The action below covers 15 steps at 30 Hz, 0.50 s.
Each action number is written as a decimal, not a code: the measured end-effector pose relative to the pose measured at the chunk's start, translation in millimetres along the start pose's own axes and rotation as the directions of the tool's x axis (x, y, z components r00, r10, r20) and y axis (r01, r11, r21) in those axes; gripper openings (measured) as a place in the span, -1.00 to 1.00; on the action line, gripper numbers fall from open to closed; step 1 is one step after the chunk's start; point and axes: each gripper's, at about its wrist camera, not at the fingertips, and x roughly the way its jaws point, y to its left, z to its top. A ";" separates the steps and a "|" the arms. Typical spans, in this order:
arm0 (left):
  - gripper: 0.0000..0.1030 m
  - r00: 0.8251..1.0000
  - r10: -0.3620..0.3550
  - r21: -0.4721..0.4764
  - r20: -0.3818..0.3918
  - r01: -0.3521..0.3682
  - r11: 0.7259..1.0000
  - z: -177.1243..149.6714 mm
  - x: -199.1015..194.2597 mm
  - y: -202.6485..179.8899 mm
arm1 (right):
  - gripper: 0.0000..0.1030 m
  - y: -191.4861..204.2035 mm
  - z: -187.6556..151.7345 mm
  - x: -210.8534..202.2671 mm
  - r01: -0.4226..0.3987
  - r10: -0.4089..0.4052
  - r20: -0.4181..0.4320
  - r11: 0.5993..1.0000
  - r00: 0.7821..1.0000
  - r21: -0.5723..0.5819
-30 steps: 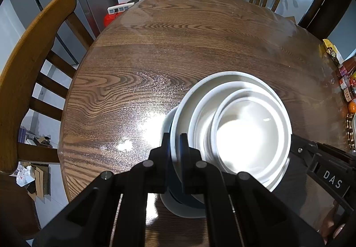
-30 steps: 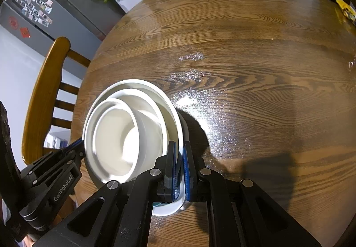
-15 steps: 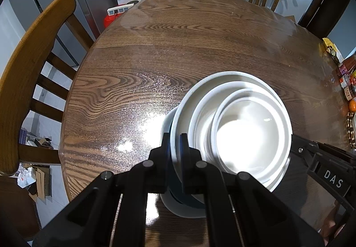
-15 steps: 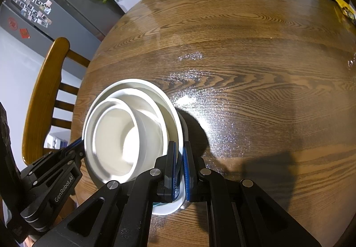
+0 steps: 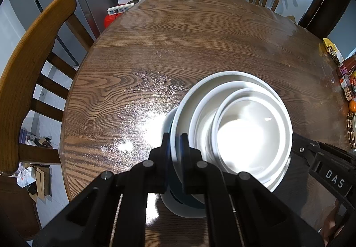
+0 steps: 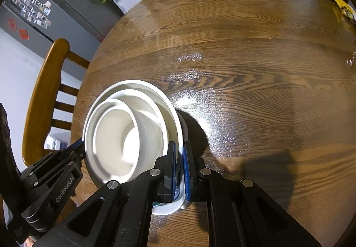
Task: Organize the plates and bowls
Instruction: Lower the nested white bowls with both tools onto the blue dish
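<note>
Both the left hand-held gripper (image 5: 175, 146) and right hand-held gripper (image 6: 179, 158) pinch opposite rims of the nested white bowls (image 5: 231, 126), low and centre-right of the left view, on the table (image 5: 178, 46).

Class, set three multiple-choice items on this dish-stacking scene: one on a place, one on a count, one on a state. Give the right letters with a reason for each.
1. Where does the stack of white bowls sit?
A. on the round wooden table
B. on a chair seat
C. in a sink

2. How many white bowls are nested in the stack?
A. one
B. three
C. six

3. How do the left gripper and right gripper stand?
A. both wide open, away from the stack
B. one shut, one open
C. both shut on the outermost bowl's rim

Key: 1 A, wood grain surrounds the stack in both views. 2 B, three concentric white rims show. 3 C, each pair of fingers clamps the rim, on opposite sides.
</note>
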 end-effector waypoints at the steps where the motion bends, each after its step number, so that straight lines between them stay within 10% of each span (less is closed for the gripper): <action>1: -0.93 1.000 0.001 0.000 0.000 -0.001 1.000 -0.3 0.1 -0.1 | -0.81 -0.1 0.2 -0.5 0.000 0.000 0.001 1.000 1.000 0.001; 15: -0.92 1.000 0.017 0.000 -0.006 -0.017 1.000 -0.5 0.1 -0.7 | -0.81 0.4 -0.5 -1.1 -0.001 0.001 0.000 1.000 1.000 -0.008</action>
